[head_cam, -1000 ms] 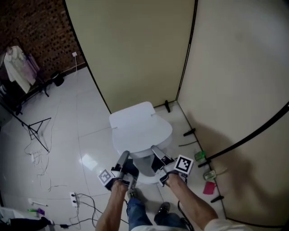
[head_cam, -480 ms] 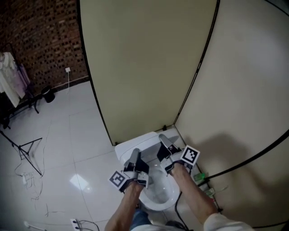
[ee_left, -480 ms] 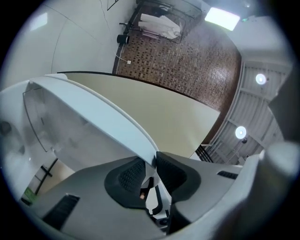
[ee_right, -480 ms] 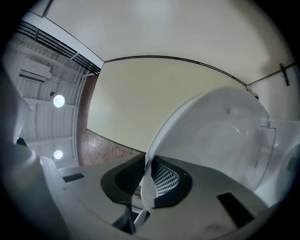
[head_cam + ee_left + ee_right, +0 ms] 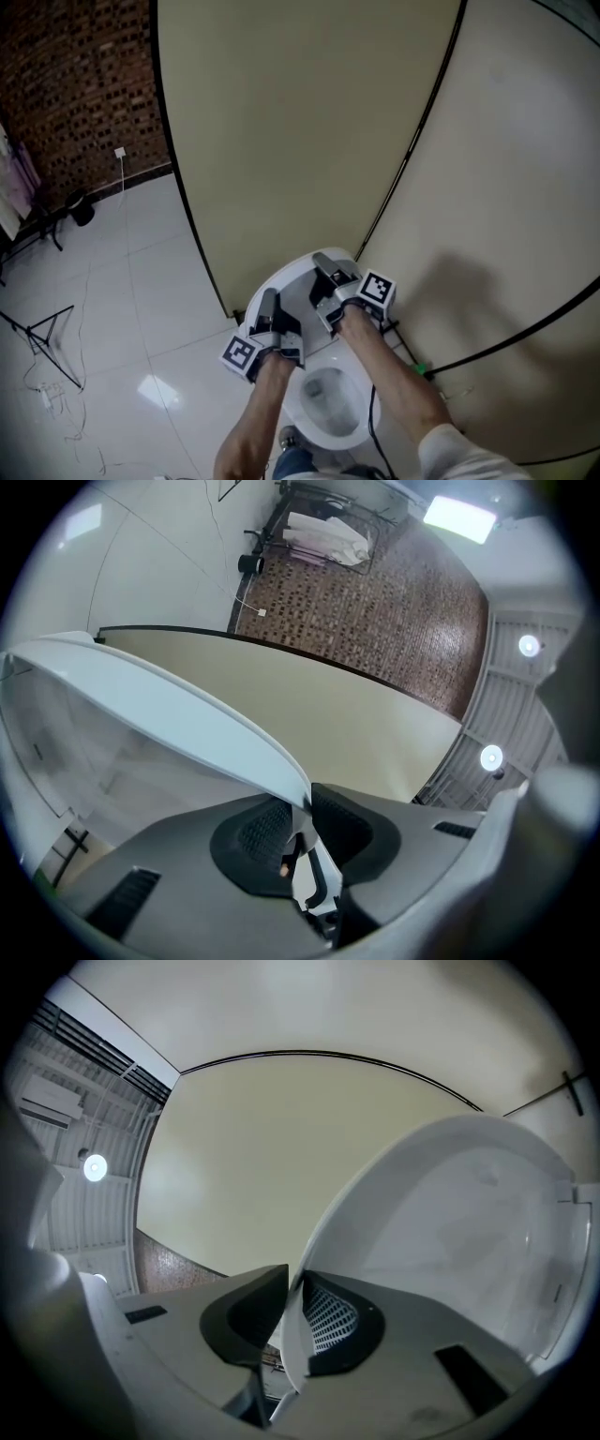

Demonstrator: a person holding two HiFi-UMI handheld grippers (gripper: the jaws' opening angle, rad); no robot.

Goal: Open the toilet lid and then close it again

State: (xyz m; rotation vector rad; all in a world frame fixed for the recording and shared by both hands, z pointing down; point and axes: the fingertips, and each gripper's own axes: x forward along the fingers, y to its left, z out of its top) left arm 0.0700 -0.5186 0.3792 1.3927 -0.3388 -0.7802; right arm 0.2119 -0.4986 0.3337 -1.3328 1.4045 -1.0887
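White plastic, the lid (image 5: 298, 281) stands raised over the open bowl (image 5: 330, 417), tipped back toward the beige partition (image 5: 281, 122). Whether it already leans at rest you can't tell from above.

Your left gripper (image 5: 298, 803) has just been closing and now pinches the lid's left edge between its pads. Your right gripper (image 5: 289, 1309) is clamped on the right edge in the same way. Both of you hold the lid by its rim, one on each side.

By the look of it, the opening half is done or nearly so. The whole closing half is left: bring the lid forward and down onto the bowl, then let go.

No brand, label or writing shows on the lid or bowl. The only print is the black-and-white square markers on the cubes (image 5: 241, 354). Beyond lie a white tiled floor (image 5: 122, 309) and a brick wall (image 5: 66, 84).
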